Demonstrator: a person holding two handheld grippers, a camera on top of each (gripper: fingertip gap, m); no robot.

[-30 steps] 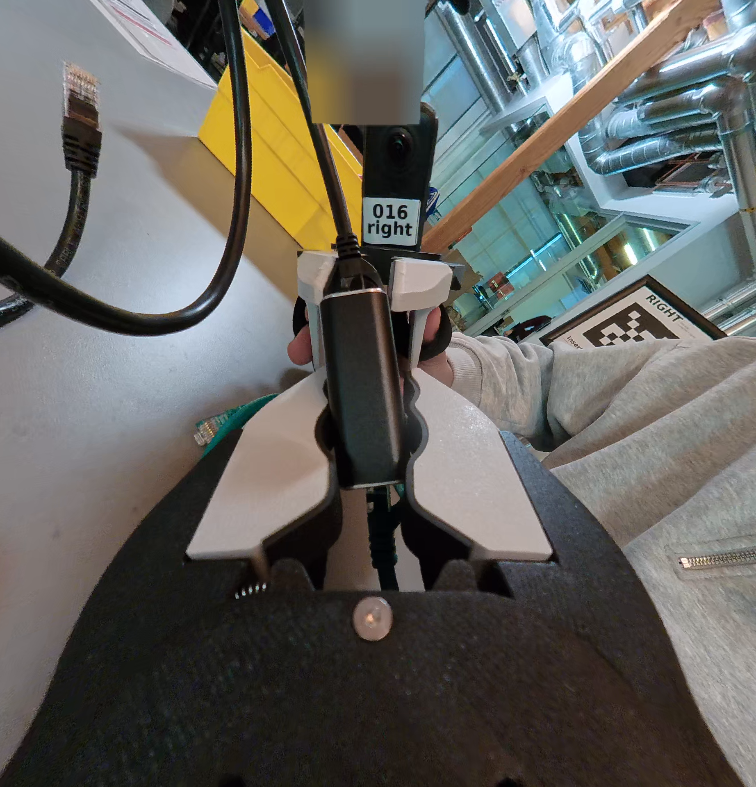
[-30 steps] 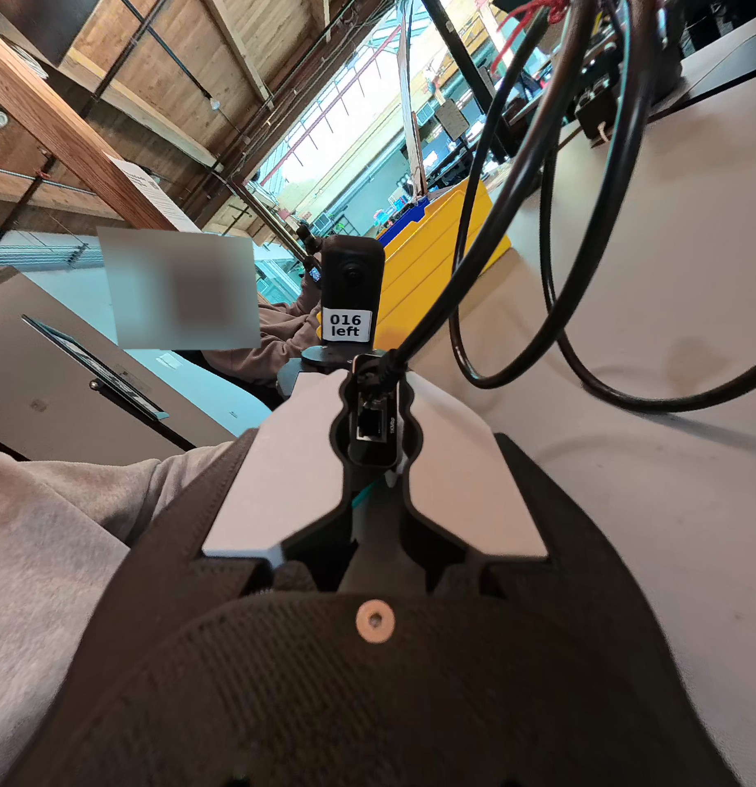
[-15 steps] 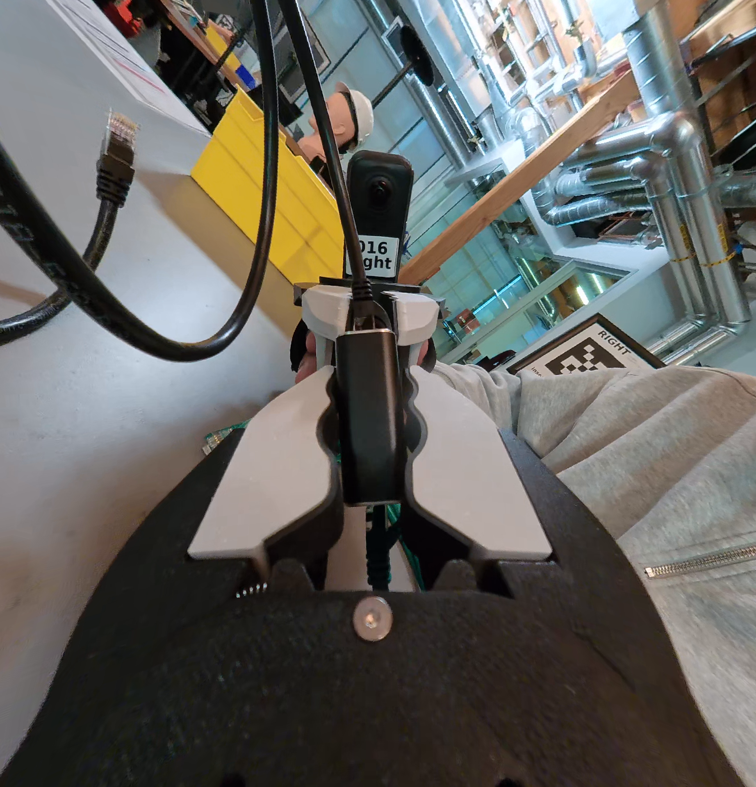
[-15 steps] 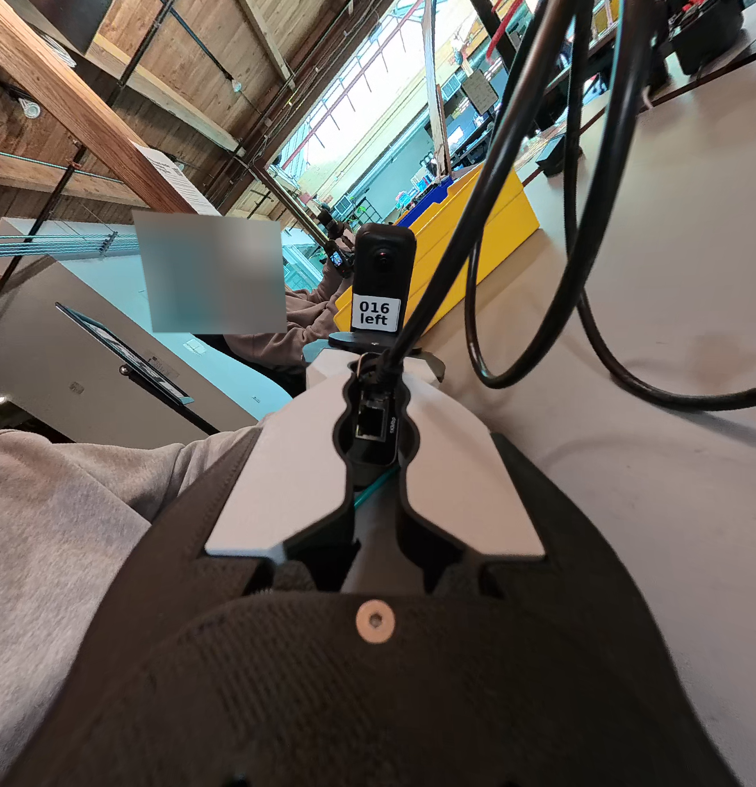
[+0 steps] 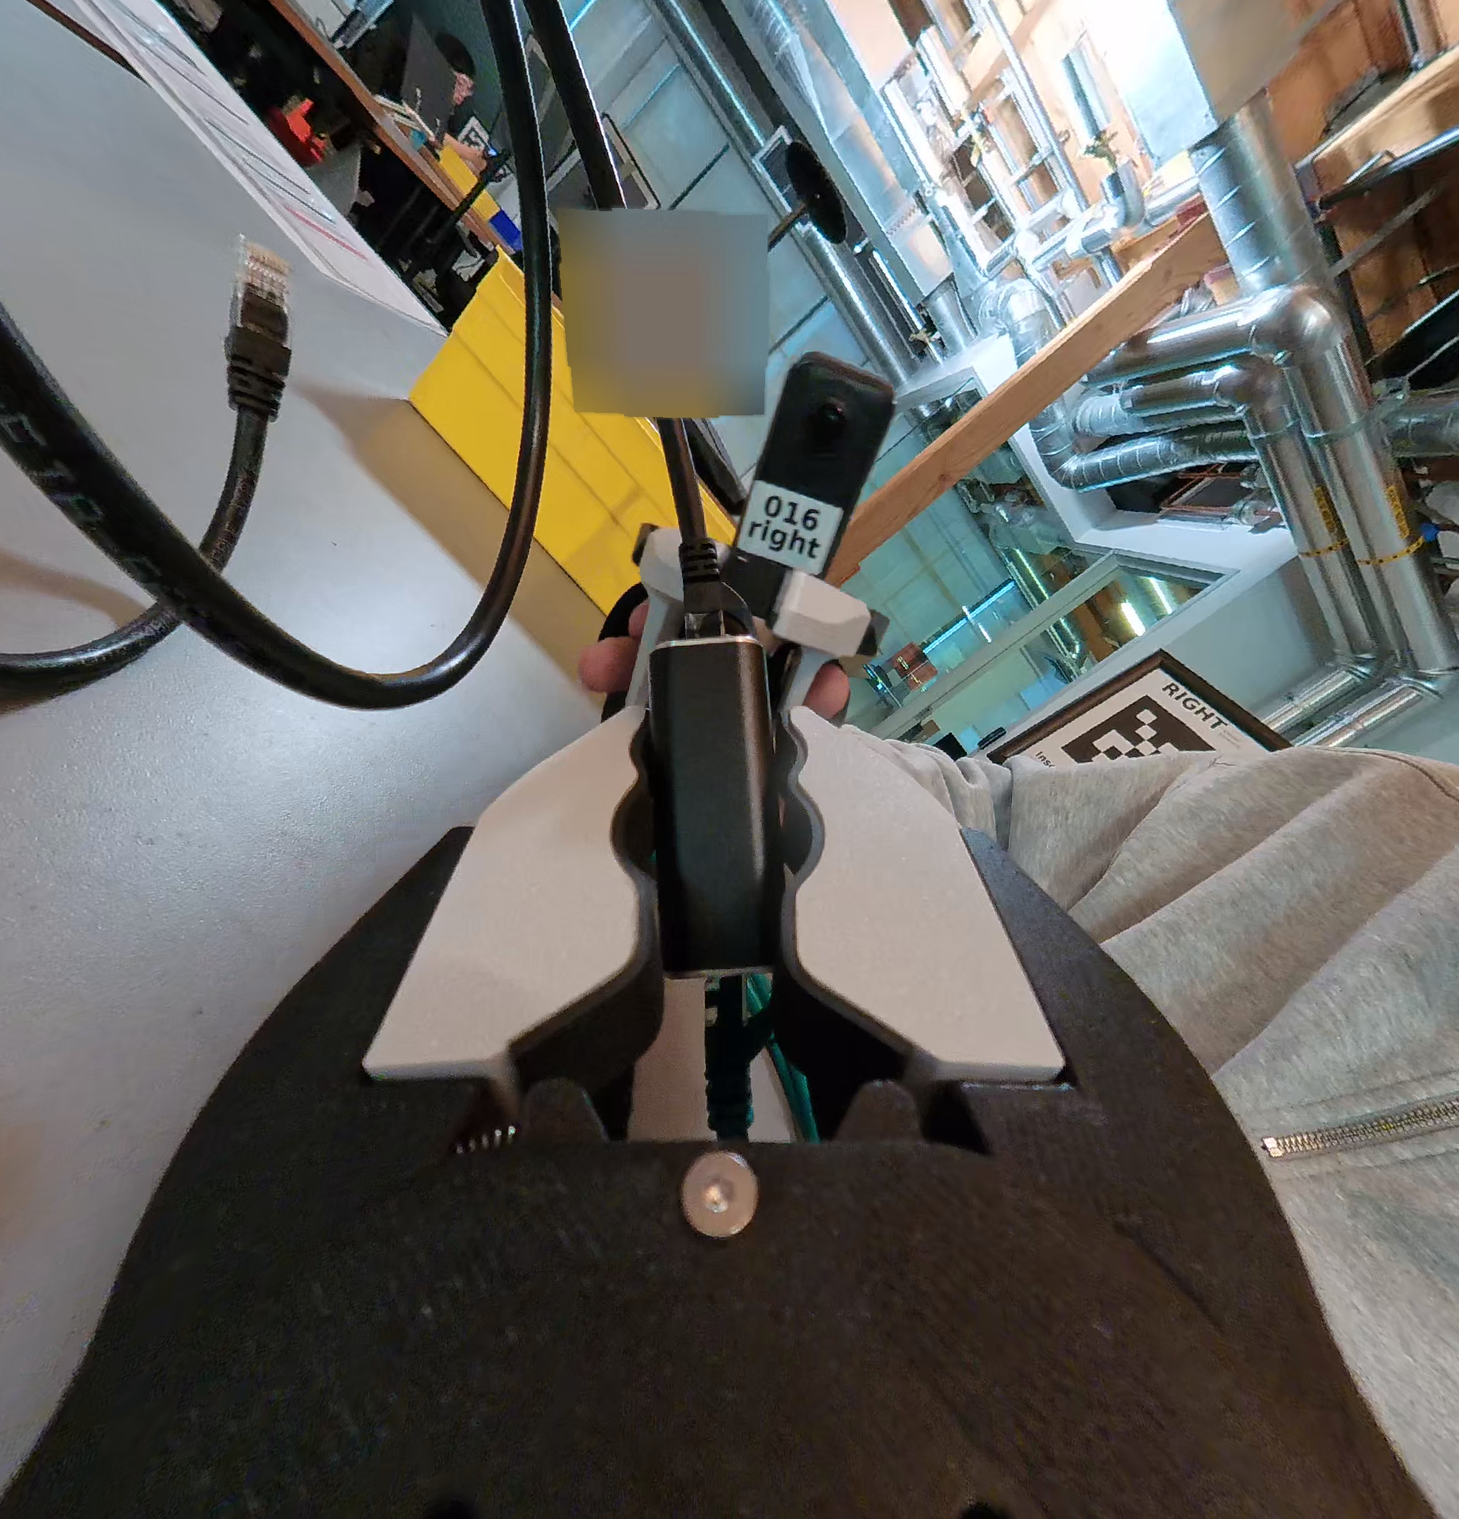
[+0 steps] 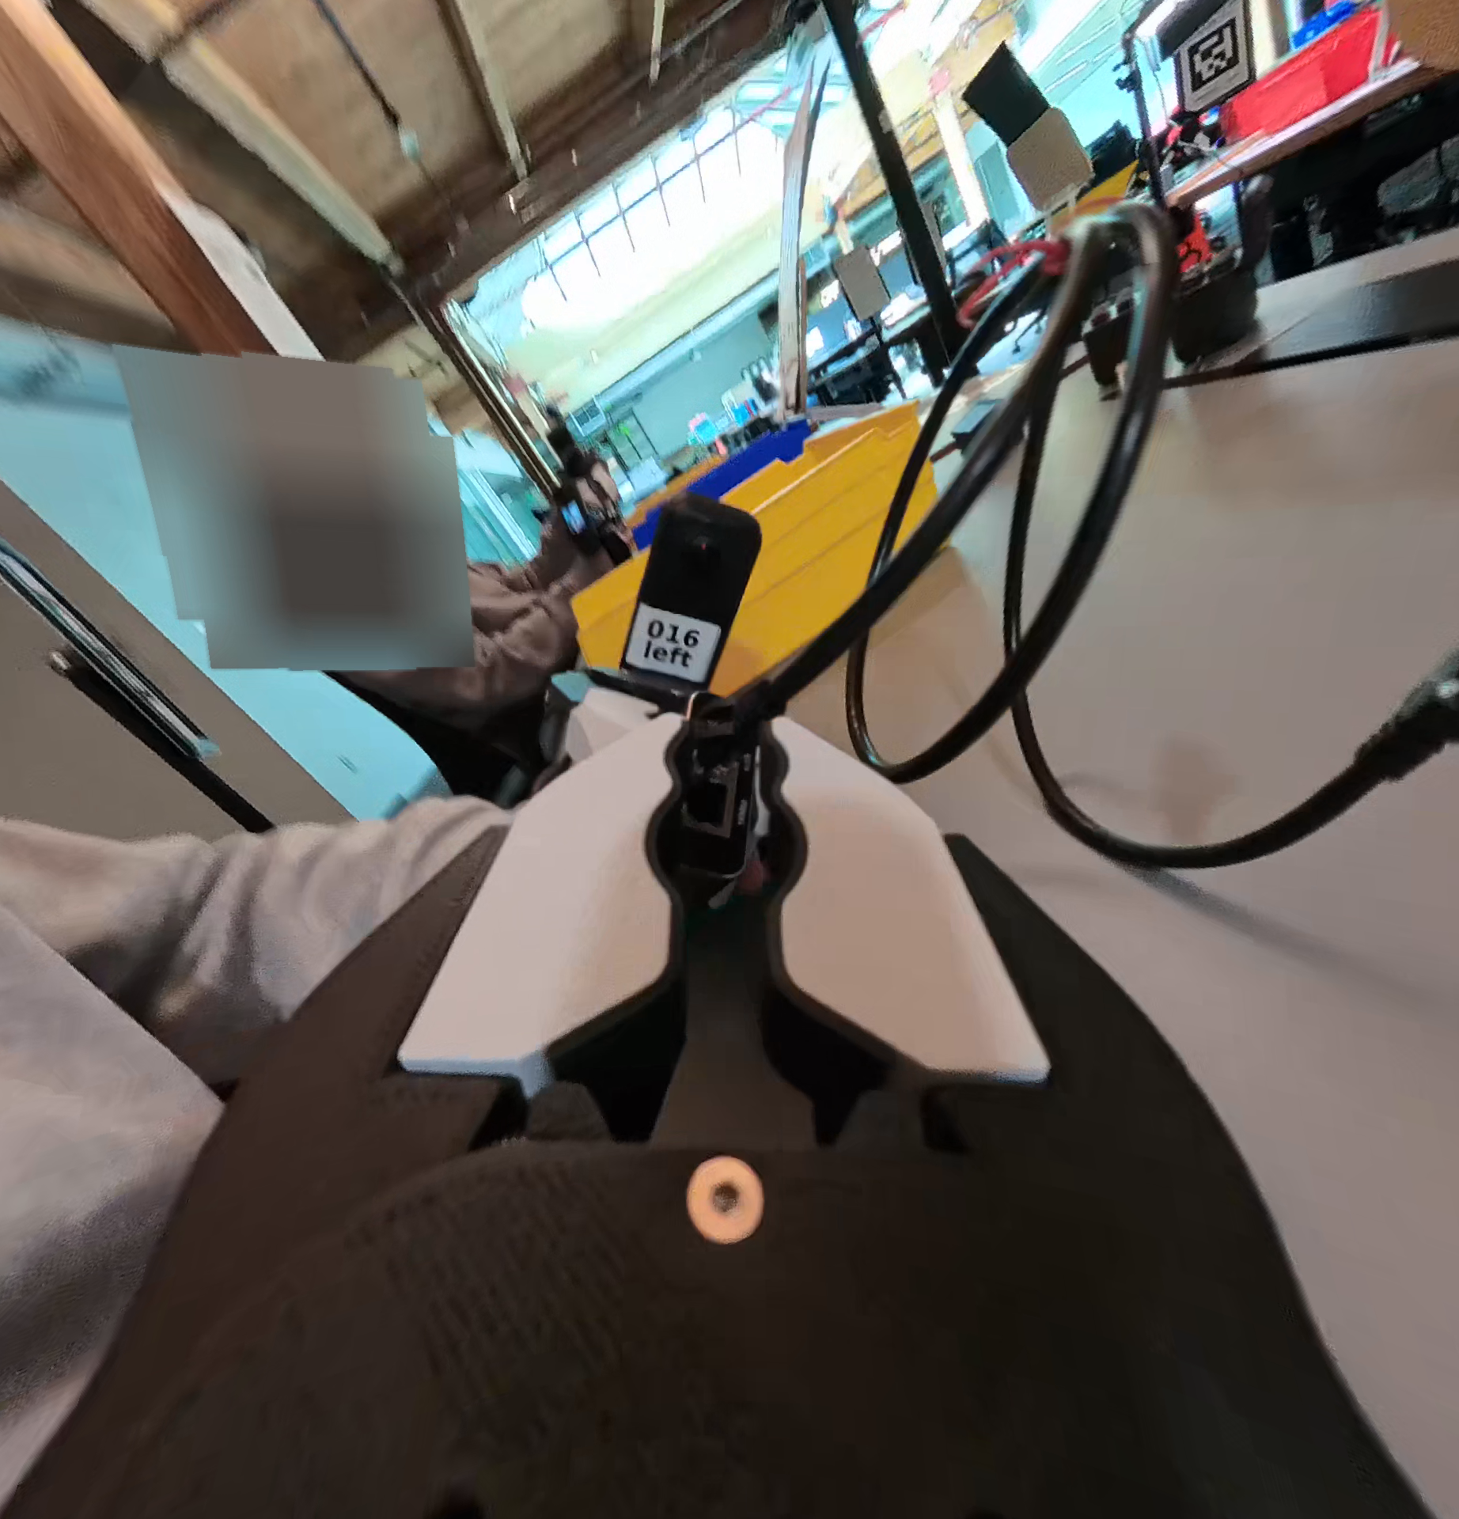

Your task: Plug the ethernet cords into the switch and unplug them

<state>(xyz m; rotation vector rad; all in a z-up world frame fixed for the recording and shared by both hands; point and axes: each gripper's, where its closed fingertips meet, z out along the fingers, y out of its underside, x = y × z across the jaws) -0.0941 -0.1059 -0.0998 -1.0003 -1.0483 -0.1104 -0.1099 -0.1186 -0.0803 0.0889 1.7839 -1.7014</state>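
Observation:
A small black switch (image 5: 714,822) is clamped lengthwise between my left gripper's (image 5: 714,740) fingers. A green ethernet cord (image 5: 726,1060) enters its near end. A black ethernet cord (image 5: 529,411) is plugged into its far end and loops over the table. My right gripper (image 5: 734,608) faces me, shut on that black plug. In the right wrist view my right gripper (image 6: 722,731) closes at the plug above the switch face (image 6: 714,814), where one port shows open. A loose black plug (image 5: 258,320) hangs left, free.
A grey table (image 5: 175,822) lies under the cord loops. Yellow bins (image 5: 529,444) stand at its far edge and show in the right wrist view (image 6: 792,559). A grey sleeve (image 5: 1203,904) fills the right side. A framed marker board (image 5: 1137,731) stands beyond it.
Both grippers keep their hold. The right gripper has tilted and its view now swings and blurs. The loose black plug has come into the right wrist view at the right edge.

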